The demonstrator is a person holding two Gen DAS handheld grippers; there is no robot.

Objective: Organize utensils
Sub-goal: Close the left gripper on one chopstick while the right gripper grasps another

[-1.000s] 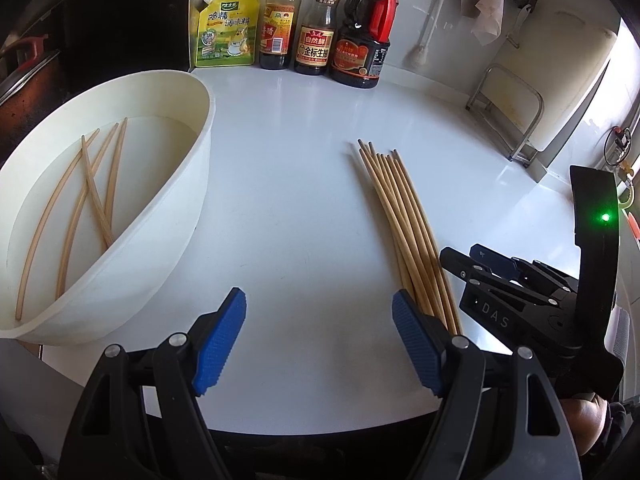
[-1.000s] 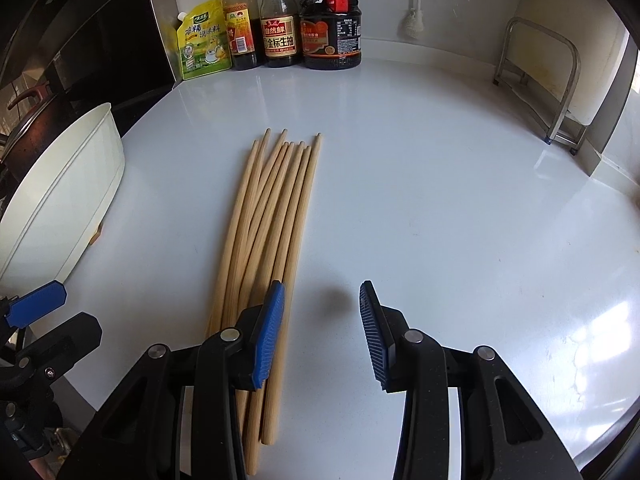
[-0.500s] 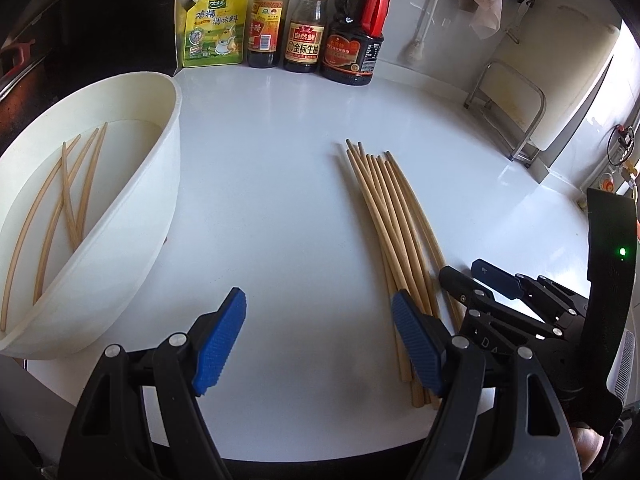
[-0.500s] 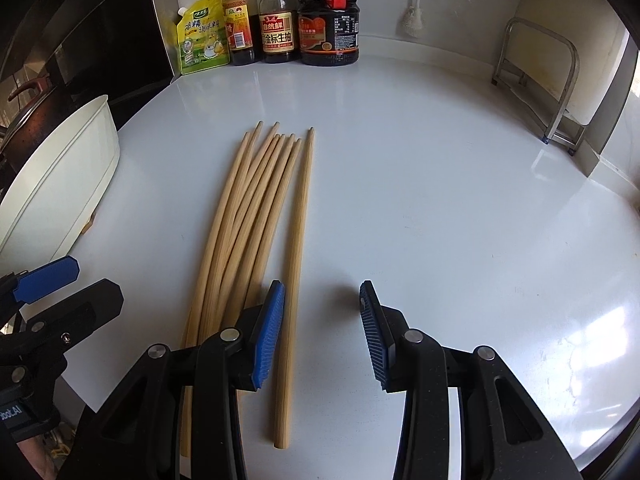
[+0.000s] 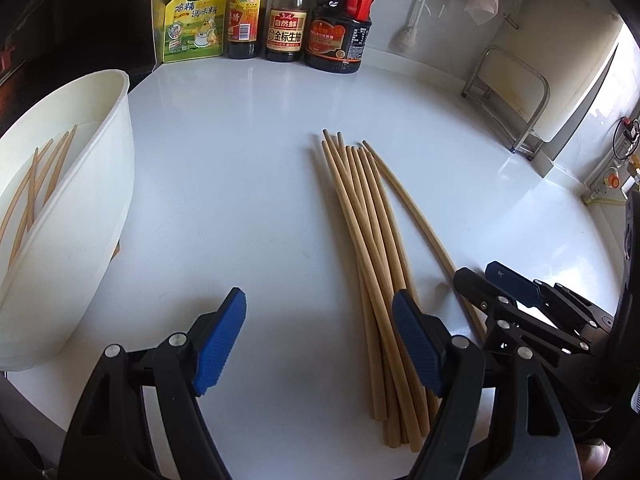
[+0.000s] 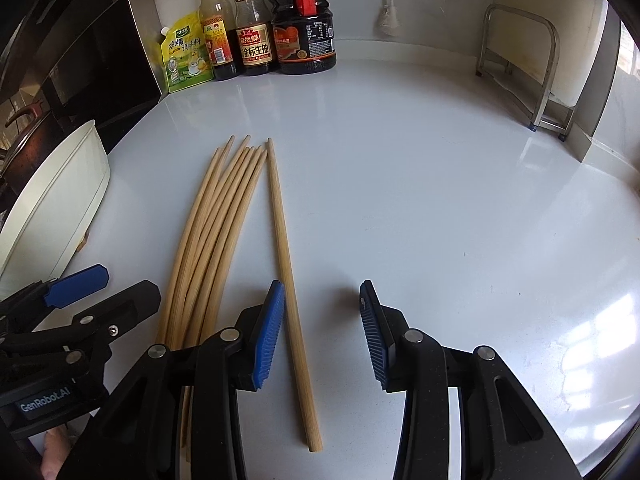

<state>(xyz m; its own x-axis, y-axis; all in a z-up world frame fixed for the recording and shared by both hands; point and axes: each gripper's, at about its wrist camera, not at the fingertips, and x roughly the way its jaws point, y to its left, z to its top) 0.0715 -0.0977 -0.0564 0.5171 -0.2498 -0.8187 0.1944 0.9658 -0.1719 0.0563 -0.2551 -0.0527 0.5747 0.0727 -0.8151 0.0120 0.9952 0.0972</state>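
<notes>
My left gripper (image 5: pixel 318 346) gapes wide, empty; right gripper (image 6: pixel 322 330) half-open, straddling one chopstick (image 6: pixel 286 264), untouched; only left view shows chopsticks inside the basin (image 5: pixel 96 208).

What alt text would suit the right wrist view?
Open right gripper over a white counter, one chopstick lying between its jaws, apart from a bundle of chopsticks. Left gripper, white bowl at left; sauce bottles behind.

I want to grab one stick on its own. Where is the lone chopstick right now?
In the right wrist view the lone chopstick lies on the counter just right of the chopstick bundle, its near half running between the right gripper's open jaws.
</notes>
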